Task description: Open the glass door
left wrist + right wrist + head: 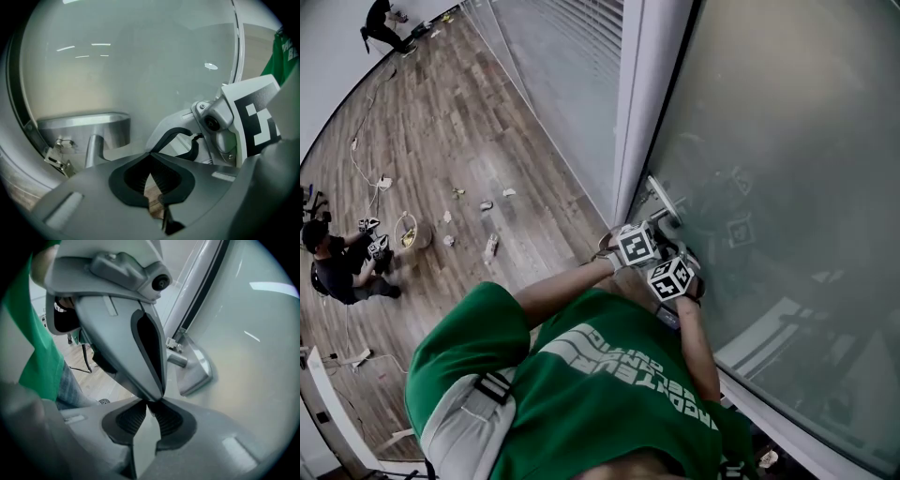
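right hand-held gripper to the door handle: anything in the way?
Yes. The left hand-held gripper sits directly ahead of the right hand-held gripper, with its tip almost at the right one's jaws. The door handle shows just past it, to its right in the right gripper view, on the glass door.

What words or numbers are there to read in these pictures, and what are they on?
On the green shirt: white letters, upside down and bent, too blurred to read.
On the cubes: only black and white squares, no letters.
On the glass door: no words to see.
So no text here can be read for sure.
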Tool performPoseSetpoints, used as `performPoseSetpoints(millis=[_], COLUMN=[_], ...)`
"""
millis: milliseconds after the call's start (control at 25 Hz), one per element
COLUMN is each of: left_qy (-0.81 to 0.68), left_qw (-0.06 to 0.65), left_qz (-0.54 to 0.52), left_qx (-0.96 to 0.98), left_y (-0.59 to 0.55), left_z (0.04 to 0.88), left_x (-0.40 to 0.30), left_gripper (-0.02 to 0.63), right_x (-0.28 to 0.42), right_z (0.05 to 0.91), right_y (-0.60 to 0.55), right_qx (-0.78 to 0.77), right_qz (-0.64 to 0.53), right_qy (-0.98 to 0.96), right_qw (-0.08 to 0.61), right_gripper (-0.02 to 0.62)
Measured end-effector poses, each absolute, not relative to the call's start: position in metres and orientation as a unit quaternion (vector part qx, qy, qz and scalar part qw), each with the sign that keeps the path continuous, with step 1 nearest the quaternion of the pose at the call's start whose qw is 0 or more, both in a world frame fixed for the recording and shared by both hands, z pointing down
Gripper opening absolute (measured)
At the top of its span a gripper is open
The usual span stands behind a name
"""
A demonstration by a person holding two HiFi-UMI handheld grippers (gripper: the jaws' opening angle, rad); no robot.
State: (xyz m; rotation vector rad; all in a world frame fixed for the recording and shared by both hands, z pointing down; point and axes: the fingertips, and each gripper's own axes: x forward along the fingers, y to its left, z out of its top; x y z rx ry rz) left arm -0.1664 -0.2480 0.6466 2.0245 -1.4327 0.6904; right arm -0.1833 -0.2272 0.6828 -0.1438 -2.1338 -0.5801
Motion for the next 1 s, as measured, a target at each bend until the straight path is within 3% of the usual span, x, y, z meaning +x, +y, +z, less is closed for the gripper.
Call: performPoseSetpoints(millis=[1000], left_qy=[-0.579], left_qw=[0.237], left_qz=[0.298], left_qx=[0.721], left_y=[-0.294], left_z=[0.632], left_x=[-0.171], left_gripper=[0.015], right_x=[-0.190], right_z=[0.673], right_y=[-0.278], right_qx=[-0.007], right_qz=[-0.244], right_qy=[-0.878], right_qw=[0.411], right_gripper=[0.060])
